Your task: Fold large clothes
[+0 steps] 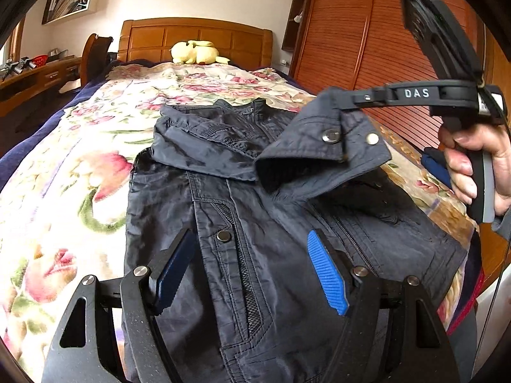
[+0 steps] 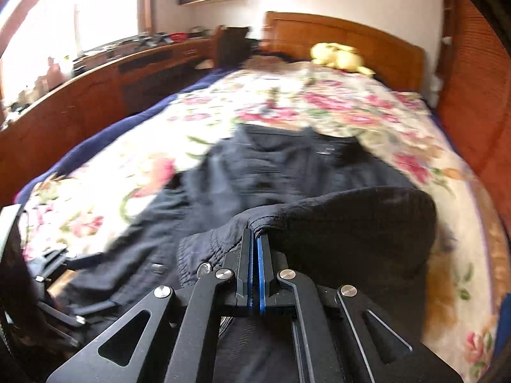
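A dark navy jacket lies front-up on the floral bedspread, collar toward the headboard. My left gripper hovers over its lower front, open, with nothing between the blue pads. My right gripper, held by a hand, is shut on the right sleeve's cuff and holds it lifted above the chest. The cuff shows two snap buttons. In the right wrist view the right gripper pinches the cuff's edge, and the jacket spreads out beyond it, blurred.
A yellow plush toy rests against the wooden headboard. A slatted wooden wardrobe runs along the bed's right side. A desk and chair stand to the left. A blue cloth lies near the bed's right edge.
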`<state>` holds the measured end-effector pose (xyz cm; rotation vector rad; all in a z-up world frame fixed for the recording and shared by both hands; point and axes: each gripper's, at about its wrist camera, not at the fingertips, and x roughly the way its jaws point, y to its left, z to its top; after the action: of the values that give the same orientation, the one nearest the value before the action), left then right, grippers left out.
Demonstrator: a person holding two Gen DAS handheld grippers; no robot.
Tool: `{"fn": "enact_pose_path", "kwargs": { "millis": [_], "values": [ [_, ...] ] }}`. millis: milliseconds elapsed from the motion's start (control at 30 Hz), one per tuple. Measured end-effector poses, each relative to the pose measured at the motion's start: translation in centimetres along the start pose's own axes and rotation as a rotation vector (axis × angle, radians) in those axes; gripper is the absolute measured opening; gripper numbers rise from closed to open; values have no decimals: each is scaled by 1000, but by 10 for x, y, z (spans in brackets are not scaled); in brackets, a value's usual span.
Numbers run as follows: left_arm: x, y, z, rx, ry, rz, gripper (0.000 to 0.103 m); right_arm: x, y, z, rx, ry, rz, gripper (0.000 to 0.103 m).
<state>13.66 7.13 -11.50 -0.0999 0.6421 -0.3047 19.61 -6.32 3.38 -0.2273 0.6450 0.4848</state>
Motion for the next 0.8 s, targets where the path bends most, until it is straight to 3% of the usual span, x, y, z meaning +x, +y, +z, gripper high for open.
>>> {"fn": "enact_pose_path", "kwargs": {
  "millis": [100,233,267,367,633,800],
  "values": [
    [0,0,-1,5,2,-1,75,5,8,-6,31,10,25,6],
    [1,1,0,8,4,0,75,3,-2,-16,48,4,-9,41],
    [2,0,0,9,4,1,75,2,-6,-20,54,4,-23,43],
    [3,-1,-1,15,8,6,75,5,-16,-29,76,29,-77,43],
    [8,-4,-4,28,25,24,75,27,-71,-101,159,146,-187,43],
    [13,-5,-6,29,41,37,75,52,-93,-130,189,185,-203,43]
  ]
}}
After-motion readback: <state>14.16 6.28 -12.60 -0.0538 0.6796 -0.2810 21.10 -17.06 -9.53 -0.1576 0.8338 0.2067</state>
